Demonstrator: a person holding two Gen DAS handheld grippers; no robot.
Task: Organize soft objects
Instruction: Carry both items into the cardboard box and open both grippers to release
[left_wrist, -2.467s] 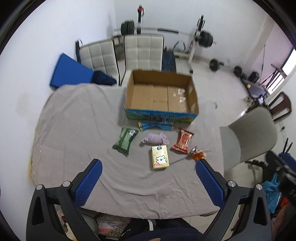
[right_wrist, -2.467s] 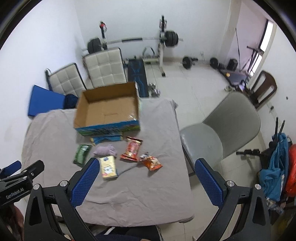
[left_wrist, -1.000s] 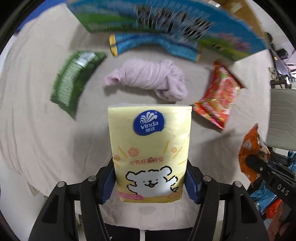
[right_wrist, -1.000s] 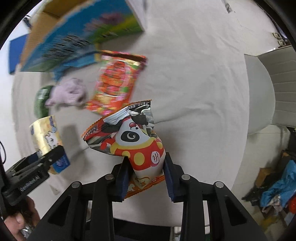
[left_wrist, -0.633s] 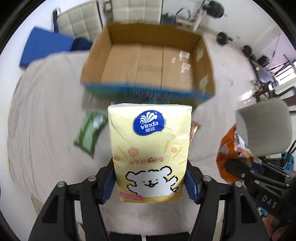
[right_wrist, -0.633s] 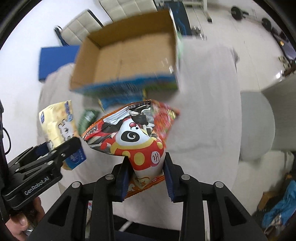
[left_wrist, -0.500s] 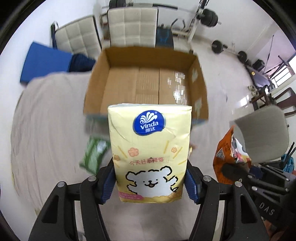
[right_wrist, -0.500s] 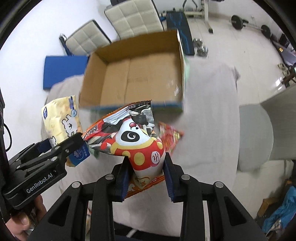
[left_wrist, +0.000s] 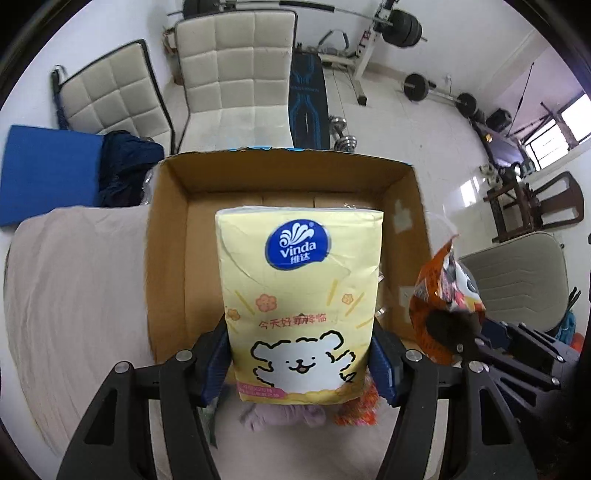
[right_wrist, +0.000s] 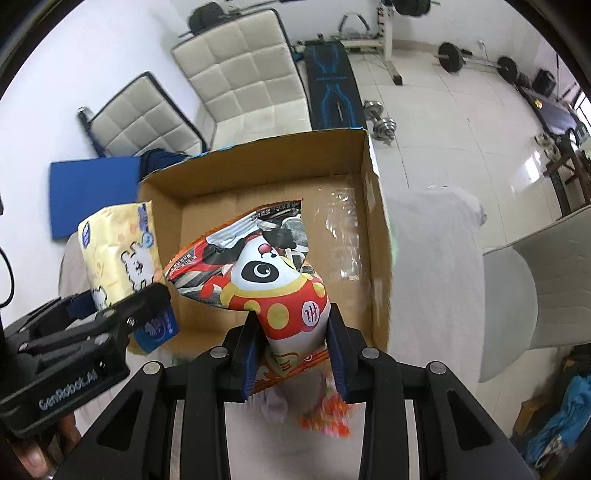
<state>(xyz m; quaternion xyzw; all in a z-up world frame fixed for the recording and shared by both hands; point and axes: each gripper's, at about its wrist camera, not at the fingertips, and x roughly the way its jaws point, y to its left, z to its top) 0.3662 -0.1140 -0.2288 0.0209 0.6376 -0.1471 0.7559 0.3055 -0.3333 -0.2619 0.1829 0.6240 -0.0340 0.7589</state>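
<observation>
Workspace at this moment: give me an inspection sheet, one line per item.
Surface: table under a beige cloth.
Job's things: tissue pack and snack bag held over the open cardboard box; nothing seen lying inside it.
Clutter: purple cloth and another red packet on the table.
Grippers: left gripper shut on tissue pack; right gripper shut on snack bag.
Cables: nothing seen.
Surroundings: white chairs, barbell rack.

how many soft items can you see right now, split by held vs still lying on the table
Held in grippers: 2, the yellow tissue pack in the left gripper and the panda snack bag in the right gripper
Lying on the table: 3 partly visible, the purple cloth, the red-orange snack bag, the green packet
Inside the cardboard box: 0
Total: 5
</observation>
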